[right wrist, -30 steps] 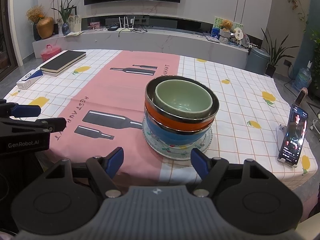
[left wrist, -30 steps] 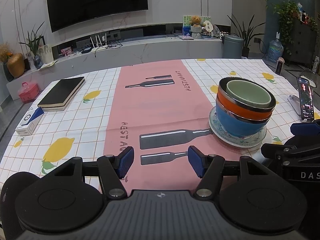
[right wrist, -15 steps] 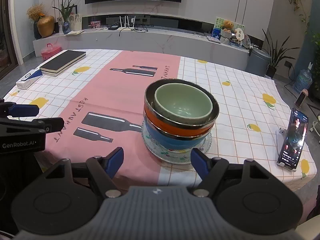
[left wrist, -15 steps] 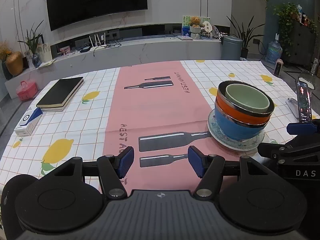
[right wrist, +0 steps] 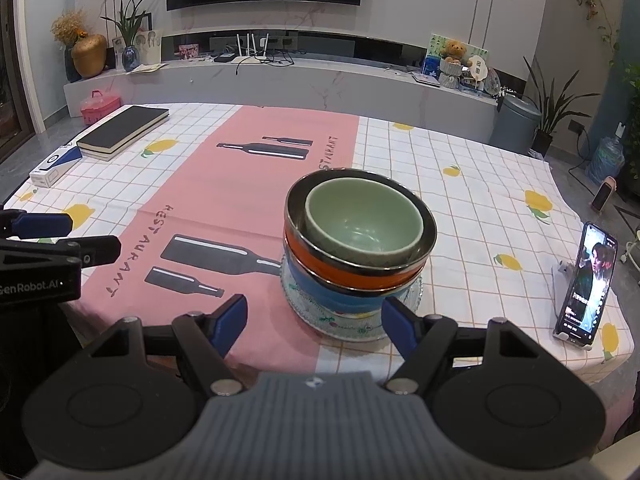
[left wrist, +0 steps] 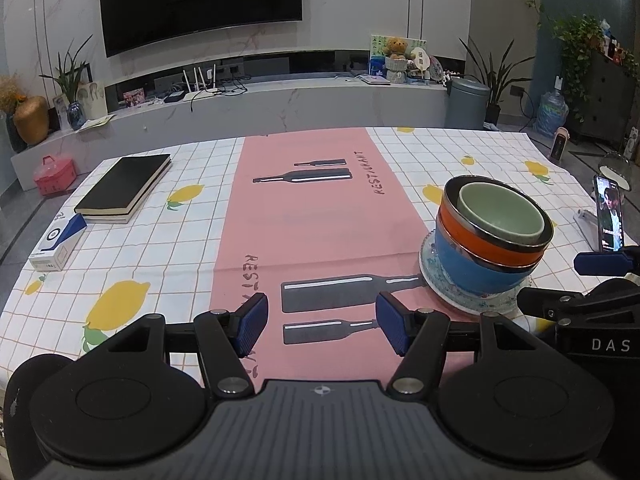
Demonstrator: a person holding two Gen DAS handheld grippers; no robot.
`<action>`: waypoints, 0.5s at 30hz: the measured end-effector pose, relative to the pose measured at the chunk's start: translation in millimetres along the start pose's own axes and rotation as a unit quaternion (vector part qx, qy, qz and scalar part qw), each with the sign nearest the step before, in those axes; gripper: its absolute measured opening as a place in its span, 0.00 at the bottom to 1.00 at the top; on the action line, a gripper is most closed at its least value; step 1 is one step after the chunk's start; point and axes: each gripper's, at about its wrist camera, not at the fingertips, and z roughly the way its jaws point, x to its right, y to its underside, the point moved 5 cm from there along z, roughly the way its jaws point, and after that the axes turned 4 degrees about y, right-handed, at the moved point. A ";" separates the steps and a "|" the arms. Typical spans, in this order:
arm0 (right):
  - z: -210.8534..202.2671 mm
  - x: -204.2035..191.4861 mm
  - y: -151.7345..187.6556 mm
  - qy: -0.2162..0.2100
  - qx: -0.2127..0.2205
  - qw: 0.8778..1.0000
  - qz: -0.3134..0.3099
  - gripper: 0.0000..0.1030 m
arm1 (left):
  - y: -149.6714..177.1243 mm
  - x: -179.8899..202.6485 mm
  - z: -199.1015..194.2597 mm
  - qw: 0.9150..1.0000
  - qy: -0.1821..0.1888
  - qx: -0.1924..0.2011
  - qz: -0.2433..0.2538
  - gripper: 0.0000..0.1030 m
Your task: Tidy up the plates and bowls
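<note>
Green bowl (right wrist: 362,224) nests atop the stack ahead of the right tool (right wrist: 314,326), spread empty; left tool (left wrist: 322,324) likewise.

The pink runner (left wrist: 320,216) on the surface bears "RESTAURANT" twice in dark letters, once at 12 o'clock beside the far bottle prints and once at 9 o'clock of the near bottles. The right gripper (left wrist: 600,346) body reads "DAS", cut off at the frame edge. The left gripper (right wrist: 36,284) body reads "GenRobot.AI". Text on the phone (right wrist: 586,284) screen is too small to read.
</note>
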 end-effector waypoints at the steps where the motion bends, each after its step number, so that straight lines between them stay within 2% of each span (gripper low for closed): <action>1: 0.0 0.1 0.0 0.000 0.000 1.000 0.001 0.71 | 0.3 -0.8 0.3 1.000 0.000 0.000 -0.002 0.71; 15: 3.3 -1.5 1.6 0.002 -0.004 1.000 0.002 0.71 | 3.6 -1.0 1.3 1.000 0.002 -0.006 -0.005 0.71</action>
